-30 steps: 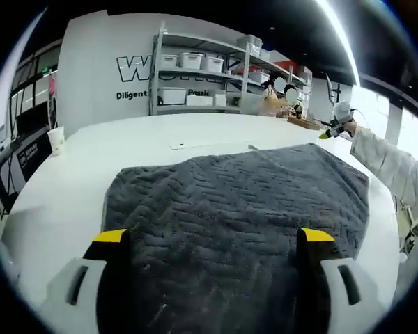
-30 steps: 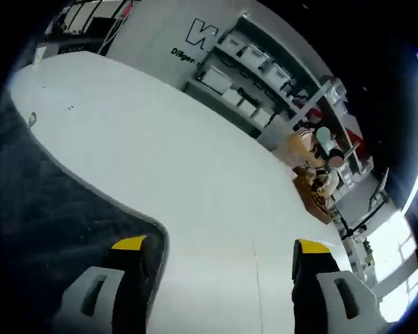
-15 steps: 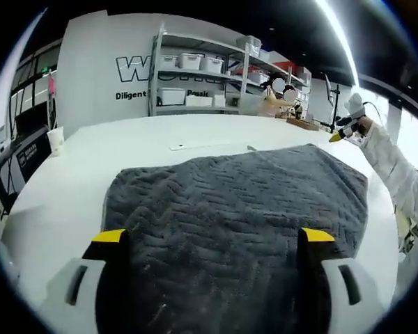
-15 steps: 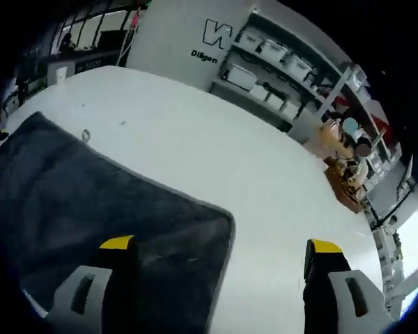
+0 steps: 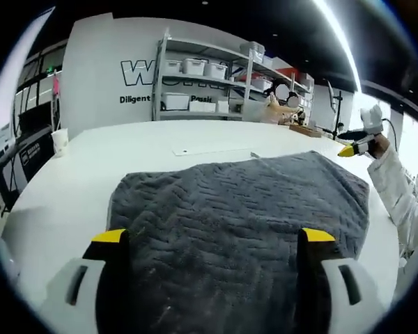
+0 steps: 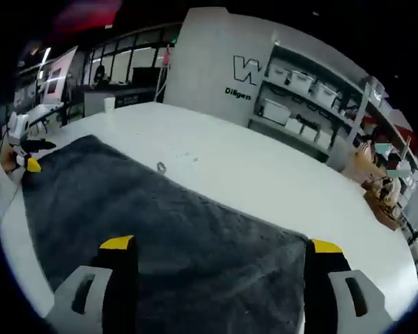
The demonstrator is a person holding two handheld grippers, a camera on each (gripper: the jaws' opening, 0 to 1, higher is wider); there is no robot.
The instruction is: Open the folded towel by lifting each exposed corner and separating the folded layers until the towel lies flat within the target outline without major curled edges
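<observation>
White table (image 5: 70, 188) under everything, both sets of tongs spread wide and holding nothing: left gripper (image 5: 212, 240) low over the near edge of the gray towel (image 5: 244, 202), right gripper (image 6: 219, 247) now swung back from bare tabletop to hover over the same towel. Looks still folded, so probably lining up on a corner around 2 o'clock; shelving (image 5: 209, 83) way behind at 12.

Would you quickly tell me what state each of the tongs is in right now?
Left tongs: open, holding nothing, jaws apart above the grey towel.
Right tongs: open, holding nothing, above the same towel.
</observation>
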